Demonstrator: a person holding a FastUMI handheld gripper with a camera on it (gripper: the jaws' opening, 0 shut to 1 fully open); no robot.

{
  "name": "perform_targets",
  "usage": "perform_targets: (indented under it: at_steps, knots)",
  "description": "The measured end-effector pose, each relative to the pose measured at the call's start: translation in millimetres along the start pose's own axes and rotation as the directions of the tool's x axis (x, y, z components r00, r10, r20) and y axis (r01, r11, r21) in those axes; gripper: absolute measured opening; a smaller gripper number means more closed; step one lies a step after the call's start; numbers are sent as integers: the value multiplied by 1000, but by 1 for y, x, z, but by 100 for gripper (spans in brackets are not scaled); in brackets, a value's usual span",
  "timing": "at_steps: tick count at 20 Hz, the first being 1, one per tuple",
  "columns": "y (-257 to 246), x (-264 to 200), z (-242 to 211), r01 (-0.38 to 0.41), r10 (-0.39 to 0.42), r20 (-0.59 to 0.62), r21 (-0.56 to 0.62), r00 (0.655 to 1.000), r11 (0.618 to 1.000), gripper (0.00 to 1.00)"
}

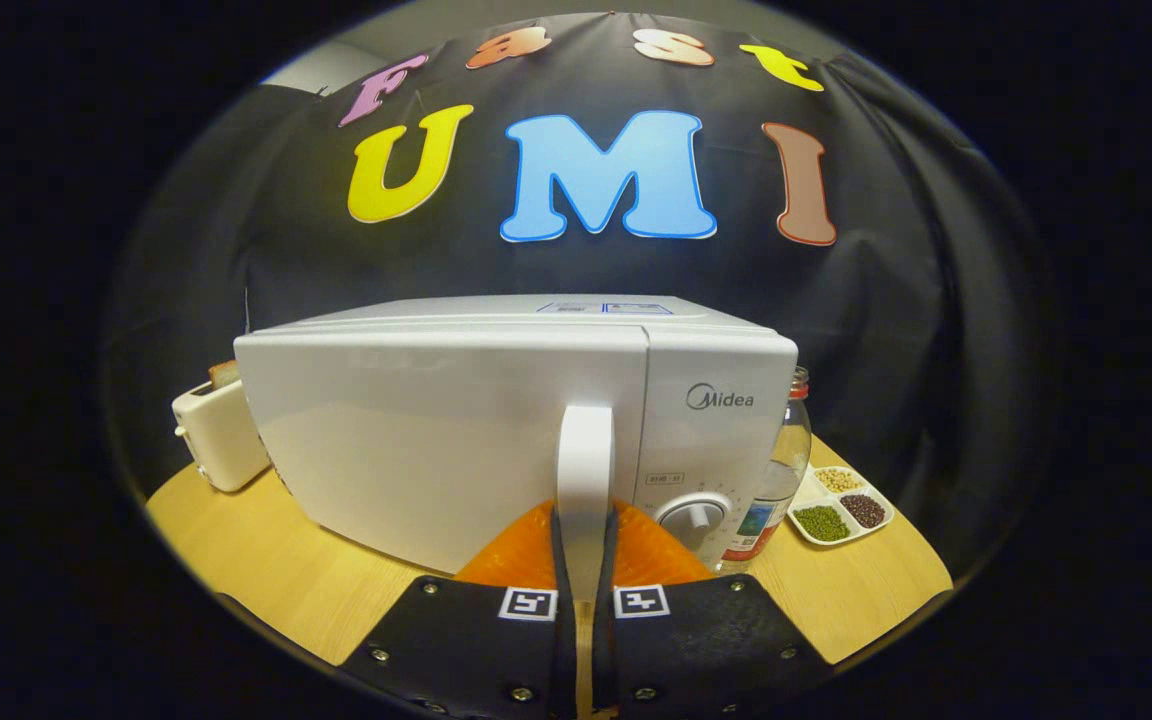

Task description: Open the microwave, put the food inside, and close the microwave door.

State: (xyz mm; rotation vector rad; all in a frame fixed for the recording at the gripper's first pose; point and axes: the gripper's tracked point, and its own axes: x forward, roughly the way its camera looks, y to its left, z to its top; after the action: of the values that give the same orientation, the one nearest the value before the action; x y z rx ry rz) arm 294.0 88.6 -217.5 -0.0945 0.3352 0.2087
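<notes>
A white microwave (456, 420) stands on the wooden table straight ahead, its door closed or nearly so. Its white upright door handle (584, 470) runs down between my two fingers. My gripper (584, 560) is shut on that handle, one finger pressing on each side of its lower part. To the right of the handle is the control panel with a round dial (696, 515). No food item can be made out apart from the dishes at the sides.
A white toaster (219, 432) with a slice of bread in it stands left of the microwave. A clear bottle (774, 480) stands right of it, and beyond that a white divided dish (839, 505) of beans. The round wooden table (266, 560) ends close behind these.
</notes>
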Motion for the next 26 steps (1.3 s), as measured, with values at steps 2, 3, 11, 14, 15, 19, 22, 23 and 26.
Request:
perform_targets:
  at_steps: [2, 3, 11, 14, 15, 19, 22, 23, 26]
  knots:
    - [7, -20, -4, -8, 9, 27, -34, 1000, 999, 6]
    - [7, -27, -9, -15, 15, 21, -26, 1000, 1000, 6]
    - [35, -76, -21, -54, 54, -18, 3, 998, 999, 6]
    - [51, -100, -27, -61, 61, -25, 5, 998, 998, 7]
    - [57, -107, -29, -62, 63, -30, 12, 998, 998, 7]
    - [87, -138, -37, -83, 85, -55, 44, 995, 996, 15]
    - [110, -162, -46, -91, 92, -69, 23, 993, 996, 21]
    - [118, -170, -49, -95, 96, -70, 12, 993, 995, 21]
    - [145, -191, -56, -128, 127, -80, -12, 989, 992, 21]
